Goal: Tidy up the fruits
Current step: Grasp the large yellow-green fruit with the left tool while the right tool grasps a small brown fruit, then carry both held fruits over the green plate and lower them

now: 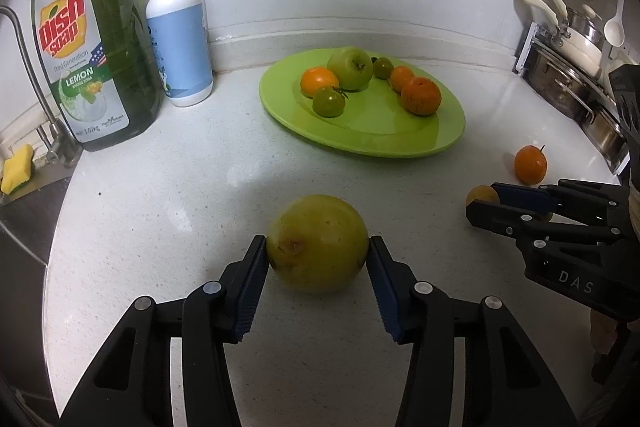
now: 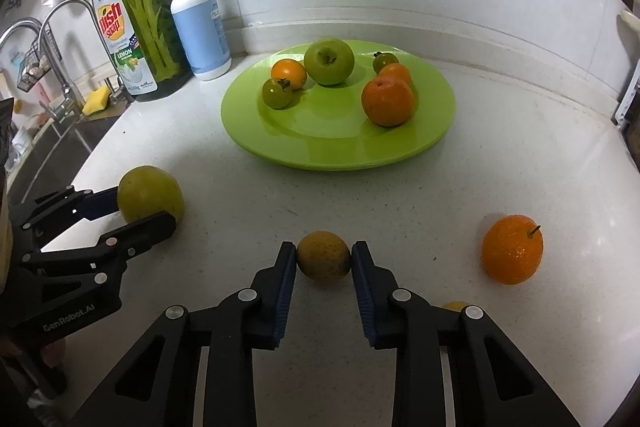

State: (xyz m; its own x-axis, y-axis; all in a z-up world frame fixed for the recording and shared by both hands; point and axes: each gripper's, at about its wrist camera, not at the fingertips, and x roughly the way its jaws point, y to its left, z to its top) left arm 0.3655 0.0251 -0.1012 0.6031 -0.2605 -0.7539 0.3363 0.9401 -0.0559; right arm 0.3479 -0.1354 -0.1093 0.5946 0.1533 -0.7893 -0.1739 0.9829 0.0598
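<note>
The left gripper (image 1: 318, 247) clasps a yellow-green apple (image 1: 317, 242); the right gripper (image 2: 324, 255) seemingly pinches a speckled fruit (image 2: 323, 255) (both on the bench (image 2: 400, 195)).

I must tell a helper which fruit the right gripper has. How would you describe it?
Start at the green plate; nearer the camera, on the white counter, the right gripper pinches a small fruit. It is dull, speckled yellow-brown, unlike the bright orange beside it.

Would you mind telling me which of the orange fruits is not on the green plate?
The stemmed orange fruit alone on the white countertop, right of the right hand-held gripper; the other three sit on the green plate.
</note>
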